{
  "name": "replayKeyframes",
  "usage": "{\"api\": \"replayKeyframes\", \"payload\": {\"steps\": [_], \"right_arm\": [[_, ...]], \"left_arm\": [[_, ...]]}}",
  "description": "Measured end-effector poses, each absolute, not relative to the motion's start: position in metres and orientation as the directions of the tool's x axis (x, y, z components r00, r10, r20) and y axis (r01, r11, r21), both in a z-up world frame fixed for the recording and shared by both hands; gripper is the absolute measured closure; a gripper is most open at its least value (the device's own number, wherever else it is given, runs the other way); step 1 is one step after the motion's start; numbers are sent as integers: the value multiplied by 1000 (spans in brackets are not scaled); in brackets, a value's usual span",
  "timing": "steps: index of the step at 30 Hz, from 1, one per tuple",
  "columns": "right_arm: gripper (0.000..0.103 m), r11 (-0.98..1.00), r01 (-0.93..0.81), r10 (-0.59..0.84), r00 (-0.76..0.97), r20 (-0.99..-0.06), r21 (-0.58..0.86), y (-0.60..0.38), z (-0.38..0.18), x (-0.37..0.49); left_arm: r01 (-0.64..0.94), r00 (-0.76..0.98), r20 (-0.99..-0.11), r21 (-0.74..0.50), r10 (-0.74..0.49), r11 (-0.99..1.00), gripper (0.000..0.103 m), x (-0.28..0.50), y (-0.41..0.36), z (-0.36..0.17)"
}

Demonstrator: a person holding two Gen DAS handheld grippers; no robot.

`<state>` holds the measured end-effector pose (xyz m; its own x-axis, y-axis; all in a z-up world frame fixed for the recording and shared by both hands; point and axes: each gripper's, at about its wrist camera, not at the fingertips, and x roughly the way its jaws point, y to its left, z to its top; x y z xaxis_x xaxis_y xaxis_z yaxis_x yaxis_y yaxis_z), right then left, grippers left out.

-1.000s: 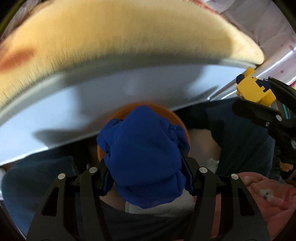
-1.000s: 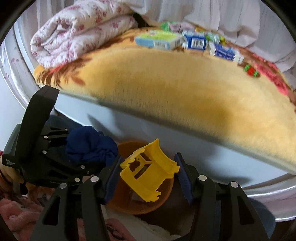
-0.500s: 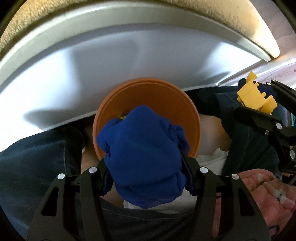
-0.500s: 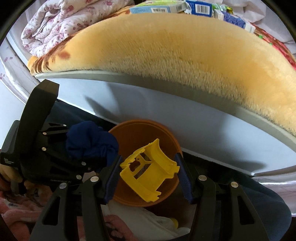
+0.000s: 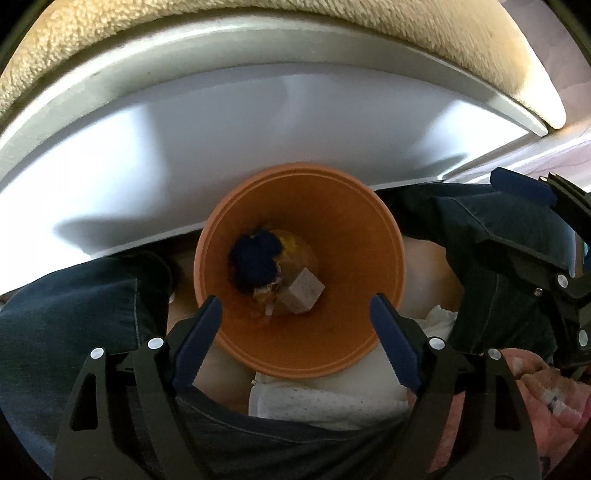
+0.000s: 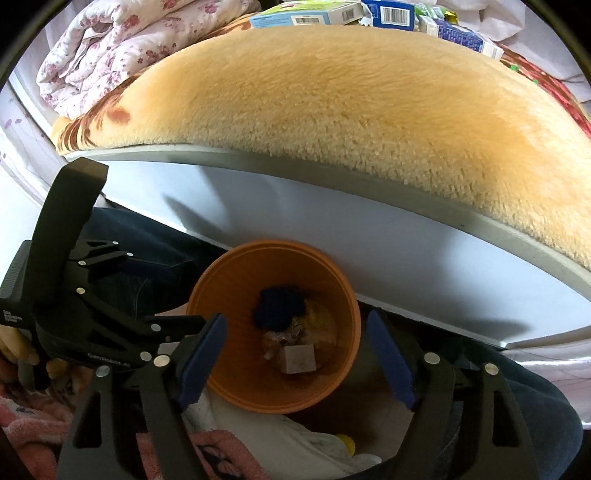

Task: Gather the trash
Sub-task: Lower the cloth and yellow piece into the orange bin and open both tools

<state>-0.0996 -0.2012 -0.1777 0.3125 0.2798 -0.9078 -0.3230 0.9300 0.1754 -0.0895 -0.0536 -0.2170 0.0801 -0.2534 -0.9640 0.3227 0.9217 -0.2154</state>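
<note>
An orange bin [image 5: 373, 236] stands on the floor below the bed edge; it also shows in the right wrist view [image 6: 229, 280]. Inside lie a dark blue cloth wad [image 5: 255, 260], a yellow plastic piece [image 5: 295, 243] and a small grey block [image 5: 304, 291]. The right wrist view shows the cloth [image 6: 279, 306], the yellow piece [image 6: 319, 317] and the block [image 6: 297, 358] too. My left gripper [image 5: 295, 317] is open and empty above the bin. My right gripper [image 6: 297, 349] is open and empty above the bin as well.
A bed with a plush yellow blanket [image 6: 332, 110] and a white frame [image 6: 295, 221] rises behind the bin. Several cartons [image 6: 388, 13] and a floral quilt [image 6: 110, 40] lie on the bed. The person's jeans-clad legs [image 5: 74, 317] flank the bin.
Both grippers opened. The blue cloth dropped from the left gripper and the yellow piece dropped from the right gripper into the orange bin.
</note>
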Motion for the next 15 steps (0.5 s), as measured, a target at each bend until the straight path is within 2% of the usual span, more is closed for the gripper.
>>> {"api": "replayKeyframes", "payload": {"steps": [15], "right_arm": [[26,930,-325,281,322,-904,173,-206,-168,-99]], "left_arm": [[324,89,-963,-213,-254,922,23,-88,-52,-213]]}}
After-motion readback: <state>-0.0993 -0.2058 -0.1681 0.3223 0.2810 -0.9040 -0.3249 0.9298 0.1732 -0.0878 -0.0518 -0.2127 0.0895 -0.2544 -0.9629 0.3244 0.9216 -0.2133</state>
